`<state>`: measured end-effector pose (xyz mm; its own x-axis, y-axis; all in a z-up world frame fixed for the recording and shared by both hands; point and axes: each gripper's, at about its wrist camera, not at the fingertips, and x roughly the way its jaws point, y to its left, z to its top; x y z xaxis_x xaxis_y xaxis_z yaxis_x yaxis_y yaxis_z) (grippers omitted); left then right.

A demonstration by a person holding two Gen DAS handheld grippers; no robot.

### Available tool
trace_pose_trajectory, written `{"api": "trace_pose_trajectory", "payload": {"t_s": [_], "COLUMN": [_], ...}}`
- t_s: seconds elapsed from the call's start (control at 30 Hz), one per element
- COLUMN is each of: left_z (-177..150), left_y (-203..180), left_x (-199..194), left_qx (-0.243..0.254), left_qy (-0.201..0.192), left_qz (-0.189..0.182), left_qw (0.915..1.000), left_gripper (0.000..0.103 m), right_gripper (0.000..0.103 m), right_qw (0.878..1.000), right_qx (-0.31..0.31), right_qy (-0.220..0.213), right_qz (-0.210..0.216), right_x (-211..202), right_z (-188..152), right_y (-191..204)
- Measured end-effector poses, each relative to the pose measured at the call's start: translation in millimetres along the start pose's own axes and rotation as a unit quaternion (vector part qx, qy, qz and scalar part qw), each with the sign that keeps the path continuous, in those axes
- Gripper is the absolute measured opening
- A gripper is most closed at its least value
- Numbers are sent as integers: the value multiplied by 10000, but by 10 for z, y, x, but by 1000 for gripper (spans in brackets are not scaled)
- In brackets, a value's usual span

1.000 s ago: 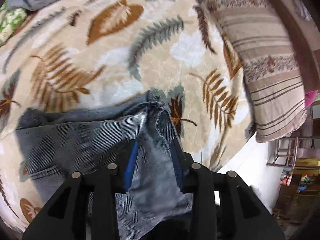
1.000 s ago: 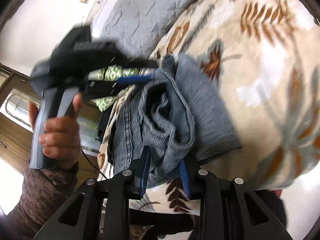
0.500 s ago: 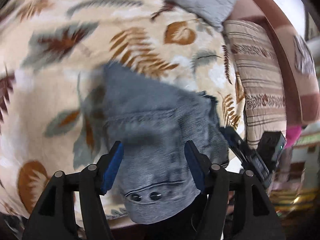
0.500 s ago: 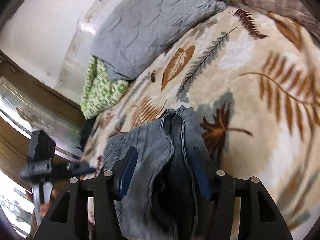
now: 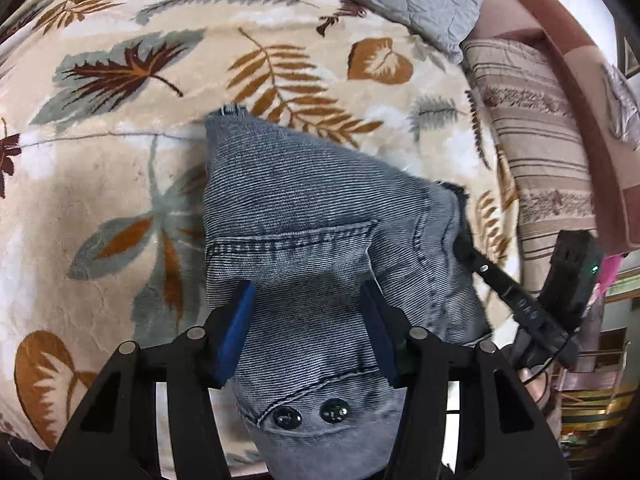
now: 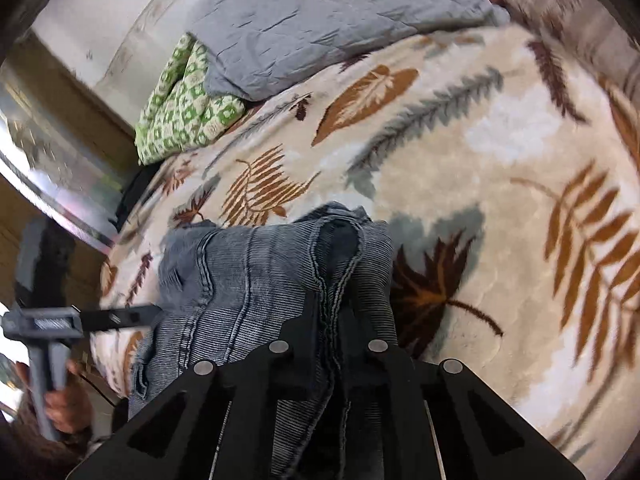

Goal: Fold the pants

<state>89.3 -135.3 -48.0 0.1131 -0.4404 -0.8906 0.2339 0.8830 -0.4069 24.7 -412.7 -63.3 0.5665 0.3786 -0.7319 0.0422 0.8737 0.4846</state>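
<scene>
The right gripper (image 6: 332, 300) has just snapped closed, and its black fingers now pinch a thick stitched seam ridge of the grey-blue ribbed denim pants (image 6: 256, 280); half a second back the same fingers stood wide on either side of that fold. The left gripper (image 5: 308, 320) has also been closing, but only partway: its blue-padded fingers (image 5: 240, 320) stand at a middling gap astride the waistband end, with cloth between them, and I cannot tell whether the pads truly press on it. The two dark buttons (image 5: 308, 414) sit just behind those fingers.

Compared with a second ago, the pants lie as a compact bundle on the cream plush blanket with brown and grey leaf print (image 5: 120, 160), both grippers now stationed at opposite edges of it. My judgement: one fold is down and the hands are re-gripping for the next, so the right side is ready and the left is not yet firmly committed.

Beyond the fingertips the blanket is open. Farther out lie a grey quilted cover (image 6: 320, 20), a green patterned cloth (image 6: 180, 108) and a striped brown pillow (image 5: 540, 152), all well apart from the pants. Nothing blocks a fold; the bunched seam layers under the right fingers look likeliest to drag unevenly.
</scene>
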Motion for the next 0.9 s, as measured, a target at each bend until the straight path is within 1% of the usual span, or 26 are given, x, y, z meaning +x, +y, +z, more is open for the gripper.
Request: {"api": "trace_pose_trajectory", "payload": {"t_s": [0.13,0.2,0.23,0.37,0.4,0.43,0.47,0.57,0.63,0.67,0.7,0.73,0.8,0.83,0.87,0.9], "left_z": [-16,-36,-38,-30,-42,-54,-72,-121,-160,-179,-207,-244,-343,-402,-480,-546], "left_y": [-67,-92,-96,-77,-82,-85,-90,-96,-79,-70,-54,-23,78,149,247,319], "left_x": [96,98,100,64,54,36,10,-67,-124,-148,-183,-227,-313,-337,-344,-323], "left_qx": [199,273,276,165,151,140,140,106,63,53,38,11,-88,-192,-373,-548], "left_qy": [-74,-125,-142,-160,-169,-177,-187,-205,-223,-236,-257,-276,-258,-207,-145,-54], "left_qz": [271,345,358,330,340,361,388,411,402,427,467,502,427,329,185,47], "left_qw": [9994,9990,9989,9992,9992,9991,9990,9989,9989,9988,9986,9984,9987,9991,9990,9985], "left_gripper": [52,53,53,53,53,53,53,53,53,54,54,55,59,66,71,72], "right_gripper": [7,8,8,10,13,14,17,20,28,36,41,43,52,53,53,50], "right_qw": [9995,9986,9980,9977,9976,9973,9972,9972,9968,9959,9952,9943,9921,9913,9917,9928], "right_qx": [289,460,545,587,610,646,666,668,705,766,821,873,956,974,944,874], "right_qy": [39,23,-9,8,14,1,-5,-37,-31,-26,-48,-63,-41,0,63,163], "right_qz": [116,263,333,336,339,335,347,332,376,472,538,614,811,883,865,808], "right_x": [137,175,174,146,128,90,60,-77,-172,-224,-271,-311,-353,-351,-337,-305], "right_z": [-41,-56,-66,-53,-48,-49,-45,-68,-115,-161,-210,-263,-338,-399,-441,-478], "right_y": [-192,-258,-284,-285,-278,-270,-251,-172,-145,-134,-135,-135,-122,-114,-103,-77]}}
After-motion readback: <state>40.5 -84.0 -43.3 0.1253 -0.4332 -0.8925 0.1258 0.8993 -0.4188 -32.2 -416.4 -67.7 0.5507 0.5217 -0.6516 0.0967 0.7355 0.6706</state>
